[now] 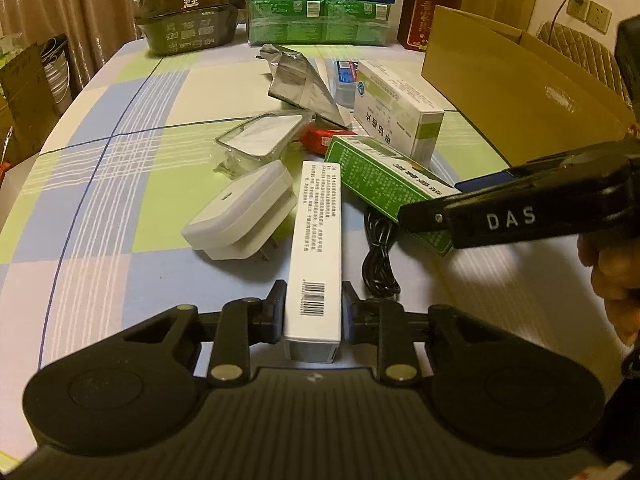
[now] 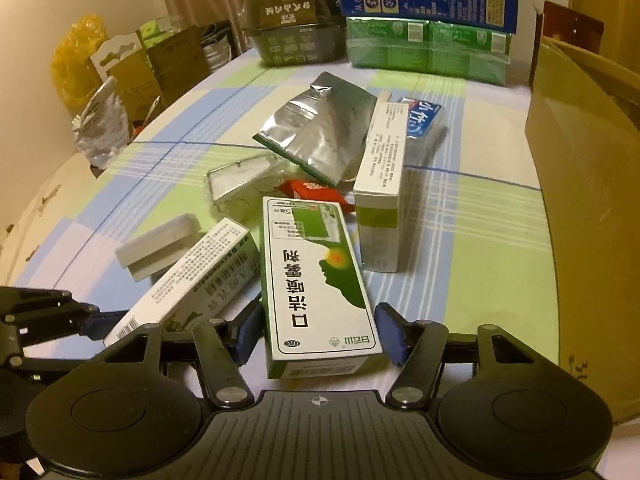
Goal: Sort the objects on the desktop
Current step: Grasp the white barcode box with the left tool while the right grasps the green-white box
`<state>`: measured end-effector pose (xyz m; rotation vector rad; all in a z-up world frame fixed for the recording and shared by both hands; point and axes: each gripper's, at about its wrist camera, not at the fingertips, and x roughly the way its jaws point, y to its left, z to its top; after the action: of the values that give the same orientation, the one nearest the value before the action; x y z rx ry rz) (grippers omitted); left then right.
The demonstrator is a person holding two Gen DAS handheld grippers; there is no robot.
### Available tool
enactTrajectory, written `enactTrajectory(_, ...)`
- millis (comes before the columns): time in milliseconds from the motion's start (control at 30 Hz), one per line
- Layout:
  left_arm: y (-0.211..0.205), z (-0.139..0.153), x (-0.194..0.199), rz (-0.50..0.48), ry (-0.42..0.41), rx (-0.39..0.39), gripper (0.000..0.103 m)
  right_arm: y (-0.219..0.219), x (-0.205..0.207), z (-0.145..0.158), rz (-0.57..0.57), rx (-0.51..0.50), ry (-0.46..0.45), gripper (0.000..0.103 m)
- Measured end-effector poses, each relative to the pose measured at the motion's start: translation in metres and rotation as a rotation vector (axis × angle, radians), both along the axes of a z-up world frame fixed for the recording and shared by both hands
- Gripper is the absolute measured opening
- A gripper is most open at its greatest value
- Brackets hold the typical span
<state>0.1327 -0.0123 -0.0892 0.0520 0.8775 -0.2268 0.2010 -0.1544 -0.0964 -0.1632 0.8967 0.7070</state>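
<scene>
left gripper (image 1: 313, 312) clamped narrow on slim white box (image 1: 316, 248) lying between its pads | right gripper (image 2: 320, 330) wide, straddling green-white box (image 2: 316, 276), left pad touching, right apart | advice: centre, close squarely, lift clear of black cable (image 1: 378, 256)

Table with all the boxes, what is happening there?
A person is sorting a messy table with two tools. The left hand-held gripper pinches a long white box. The right hand-held gripper sits around a green and white medicine box, not clearly squeezing it. A cardboard box stands nearby.
</scene>
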Motion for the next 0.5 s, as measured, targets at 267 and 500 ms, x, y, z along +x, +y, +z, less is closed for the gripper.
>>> enactTrajectory(267,-0.012,0.004,-0.014,0.020,0.006,0.036,0.021,-0.015,-0.039,0.012,-0.030,-0.107,-0.127,0.055)
enactTrajectory(500,-0.022,0.008,-0.041,0.027,0.004,0.040,0.022,-0.049,-0.088,0.001,-0.097,-0.159,-0.103,0.055)
